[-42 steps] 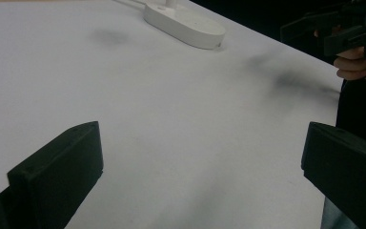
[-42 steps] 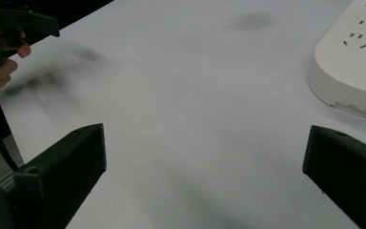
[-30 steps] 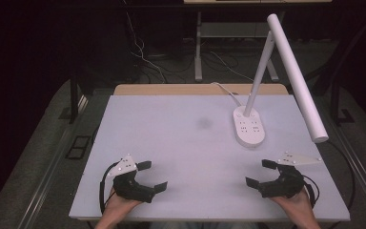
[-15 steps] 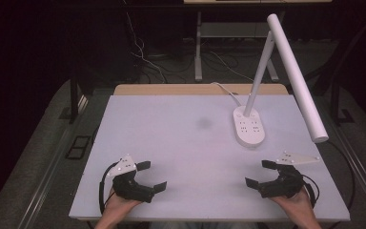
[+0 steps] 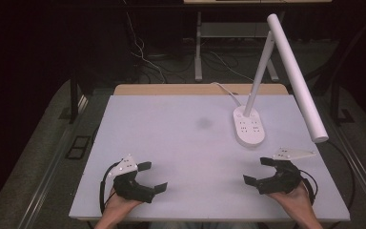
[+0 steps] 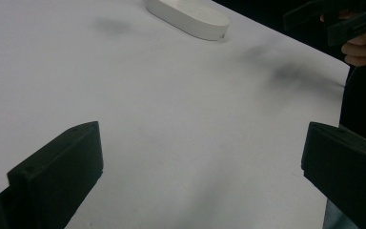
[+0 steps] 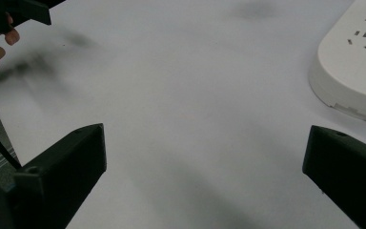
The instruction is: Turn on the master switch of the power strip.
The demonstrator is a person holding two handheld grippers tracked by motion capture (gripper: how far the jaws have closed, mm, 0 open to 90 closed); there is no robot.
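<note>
My left gripper (image 5: 151, 176) rests near the table's front left edge, held in a hand, jaws wide apart with nothing between them. My right gripper (image 5: 258, 171) sits near the front right, also open and empty. In the left gripper view the gripper (image 6: 200, 167) frames bare white table, with the lamp base (image 6: 188, 14) far ahead. In the right gripper view the gripper (image 7: 205, 167) frames bare table, and the lamp base (image 7: 352, 62) with its sockets lies at upper right. A white desk lamp (image 5: 290, 71) stands on its oval base (image 5: 249, 126) at the back right.
The white table (image 5: 186, 143) has a faint dark smudge (image 5: 203, 123) near its middle. The lamp's long head overhangs the right side above my right gripper. A white cable (image 5: 226, 93) runs off the back edge. Dark floor, table legs and cables lie beyond.
</note>
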